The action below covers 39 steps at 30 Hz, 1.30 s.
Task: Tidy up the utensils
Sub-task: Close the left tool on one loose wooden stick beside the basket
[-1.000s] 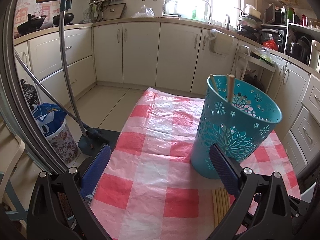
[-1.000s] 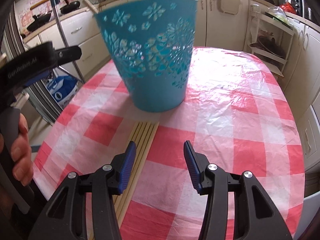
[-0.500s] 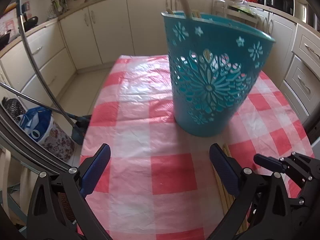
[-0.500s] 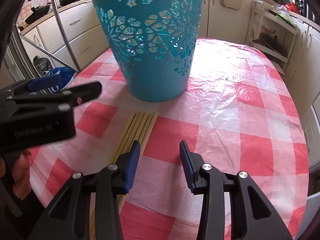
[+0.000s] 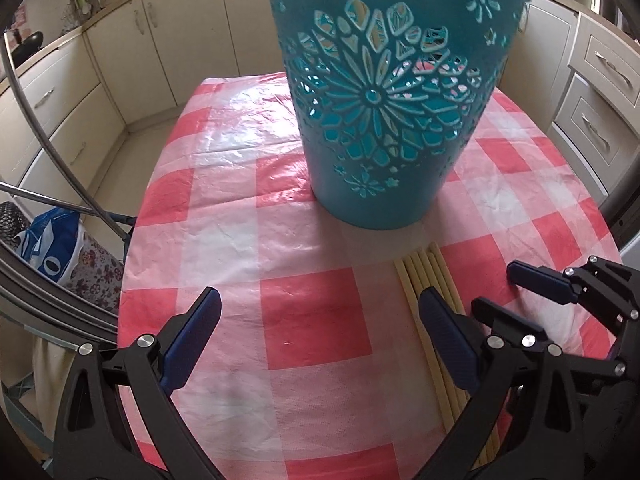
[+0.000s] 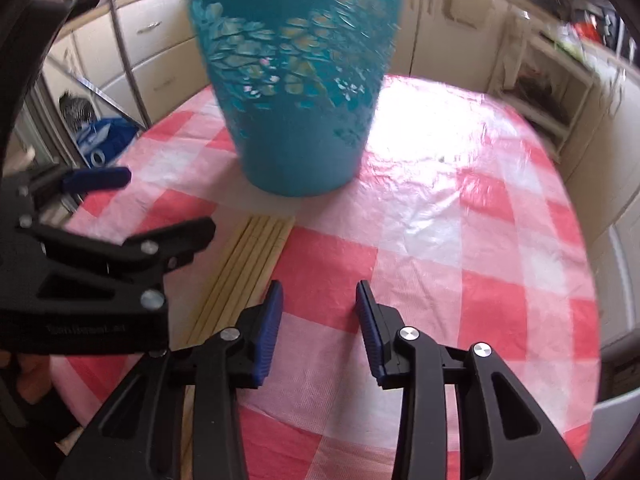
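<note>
Checked tablecloth (image 5: 320, 320): chopsticks (image 5: 420, 276) before teal basket (image 5: 384, 120); left gripper (image 5: 320, 320) wide, empty; right gripper (image 6: 319, 300) closing, empty—centre one stick first.

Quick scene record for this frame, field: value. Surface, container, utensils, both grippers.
surface: table with red-and-white checked cloth
container: teal cut-out basket, upright on the cloth
utensils: bundle of pale chopsticks lying flat, just in front of the basket
left gripper: open, nothing between its jaws
right gripper: jaws closing, empty, chopsticks just outside its left finger
</note>
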Each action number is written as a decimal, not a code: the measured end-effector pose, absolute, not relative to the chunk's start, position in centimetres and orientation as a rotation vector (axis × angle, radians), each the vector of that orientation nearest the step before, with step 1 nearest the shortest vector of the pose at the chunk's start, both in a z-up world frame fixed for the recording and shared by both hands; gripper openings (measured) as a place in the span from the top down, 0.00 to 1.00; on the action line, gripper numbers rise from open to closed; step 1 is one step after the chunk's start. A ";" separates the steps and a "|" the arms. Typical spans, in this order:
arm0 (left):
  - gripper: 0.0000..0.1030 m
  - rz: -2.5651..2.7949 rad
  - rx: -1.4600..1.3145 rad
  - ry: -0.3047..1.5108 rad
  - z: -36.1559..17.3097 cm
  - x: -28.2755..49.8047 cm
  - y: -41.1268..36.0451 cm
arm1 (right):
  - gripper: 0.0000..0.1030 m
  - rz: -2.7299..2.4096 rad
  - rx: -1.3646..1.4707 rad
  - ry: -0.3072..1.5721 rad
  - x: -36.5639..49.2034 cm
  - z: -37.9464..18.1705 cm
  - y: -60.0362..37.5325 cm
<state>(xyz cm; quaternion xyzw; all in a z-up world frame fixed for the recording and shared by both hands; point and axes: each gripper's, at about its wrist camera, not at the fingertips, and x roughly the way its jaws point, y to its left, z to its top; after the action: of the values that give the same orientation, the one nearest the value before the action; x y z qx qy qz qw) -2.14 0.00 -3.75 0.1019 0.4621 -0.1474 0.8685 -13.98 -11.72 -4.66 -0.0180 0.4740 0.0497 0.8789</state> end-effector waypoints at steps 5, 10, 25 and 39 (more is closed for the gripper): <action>0.08 -0.300 0.180 0.971 -3.6 -2.0 0.6 | 0.64 0.162 0.078 0.991 -13.8 -4.5 -12.5; 0.08 -0.268 0.133 0.960 -2.9 -1.5 2.1 | 0.64 0.173 0.114 0.983 -13.6 -4.4 -12.5; 0.08 -0.291 0.127 0.994 -3.5 -1.3 1.9 | 0.69 0.128 -0.028 0.976 -13.7 -4.6 -11.1; 0.08 -0.326 0.204 1.032 -4.9 -1.7 -0.1 | 0.71 0.119 -0.044 1.009 -13.7 -4.5 -12.6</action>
<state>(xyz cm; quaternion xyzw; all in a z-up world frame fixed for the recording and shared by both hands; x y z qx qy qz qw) -1.75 -0.08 -4.85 0.0971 0.4902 -0.1547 0.8522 -13.66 -12.58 -4.55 -0.0212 0.4831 0.0570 0.8734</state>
